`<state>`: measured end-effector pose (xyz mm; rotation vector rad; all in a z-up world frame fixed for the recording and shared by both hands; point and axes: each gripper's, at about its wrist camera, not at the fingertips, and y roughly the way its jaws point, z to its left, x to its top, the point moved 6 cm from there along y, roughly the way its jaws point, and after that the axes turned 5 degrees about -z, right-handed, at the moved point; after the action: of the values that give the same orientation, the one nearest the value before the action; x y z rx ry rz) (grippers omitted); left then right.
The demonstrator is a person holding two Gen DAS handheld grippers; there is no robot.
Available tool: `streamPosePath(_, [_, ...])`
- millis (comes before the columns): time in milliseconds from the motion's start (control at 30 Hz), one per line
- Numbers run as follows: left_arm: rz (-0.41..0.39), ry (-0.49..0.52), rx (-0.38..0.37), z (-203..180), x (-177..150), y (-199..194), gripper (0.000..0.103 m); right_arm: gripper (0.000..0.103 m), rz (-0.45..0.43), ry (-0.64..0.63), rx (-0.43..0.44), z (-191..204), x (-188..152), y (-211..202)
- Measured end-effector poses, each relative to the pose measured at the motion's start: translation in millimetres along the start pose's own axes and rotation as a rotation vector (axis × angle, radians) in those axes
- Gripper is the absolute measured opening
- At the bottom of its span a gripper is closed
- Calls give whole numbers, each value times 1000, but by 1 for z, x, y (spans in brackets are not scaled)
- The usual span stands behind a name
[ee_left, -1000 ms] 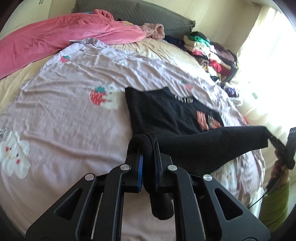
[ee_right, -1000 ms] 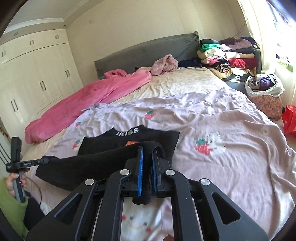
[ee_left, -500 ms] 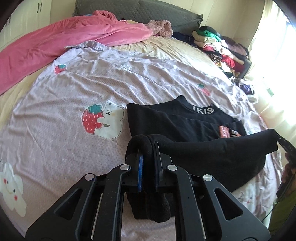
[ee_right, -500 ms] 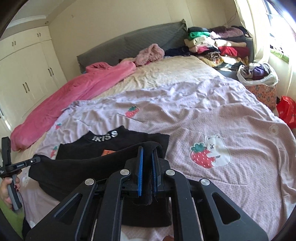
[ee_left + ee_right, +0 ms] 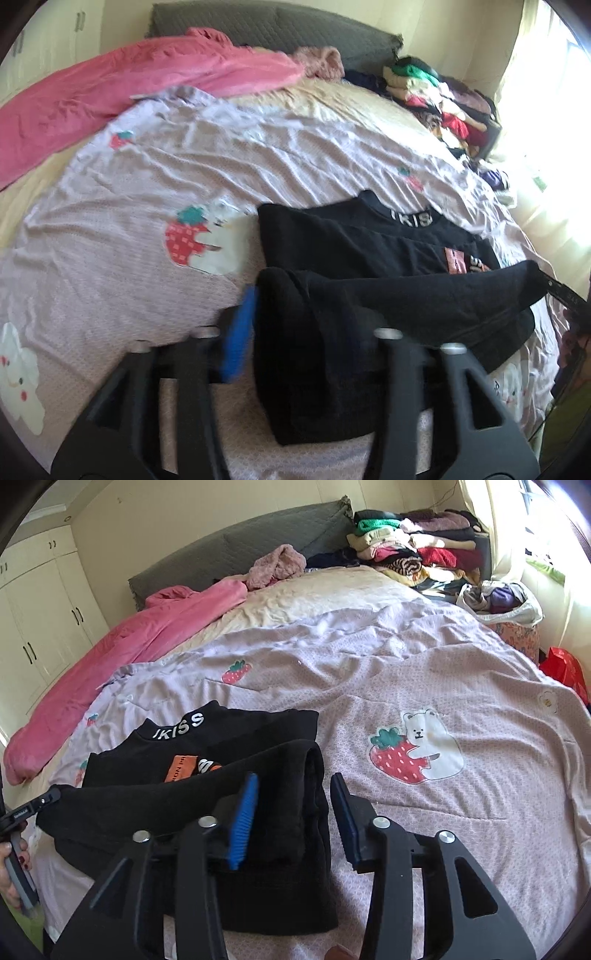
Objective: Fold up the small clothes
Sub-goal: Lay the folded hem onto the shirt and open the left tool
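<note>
A small black top (image 5: 354, 243) with white "IKISS" lettering on the collar and an orange patch lies on the lilac strawberry-print sheet (image 5: 140, 295). Its lower part is folded up over the body, the fold edge bunched low in each view. My left gripper (image 5: 314, 325) is open, its blue pads either side of the fold's left corner. In the right wrist view my right gripper (image 5: 295, 808) is open too, and the fold's right corner (image 5: 295, 794) of the black top (image 5: 229, 746) lies loose between the pads. Each view shows the other gripper at its edge.
A pink blanket (image 5: 122, 642) lies along the bed's far left. A grey headboard (image 5: 236, 550) and a stack of folded clothes (image 5: 410, 554) stand at the back. A bag of clothes (image 5: 498, 602) and a red bag (image 5: 565, 668) sit off the right side.
Both grippers carried the folded edge forward over the top and lowered it. Both then opened and let go of the cloth, which now rests on the garment.
</note>
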<state>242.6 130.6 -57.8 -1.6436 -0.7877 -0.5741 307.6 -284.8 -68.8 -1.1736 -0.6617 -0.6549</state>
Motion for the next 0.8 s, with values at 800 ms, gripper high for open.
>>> streamPosePath(800, [100,29,-56,-29,-46,1,34,58,122,-74,164,60,-63,-4])
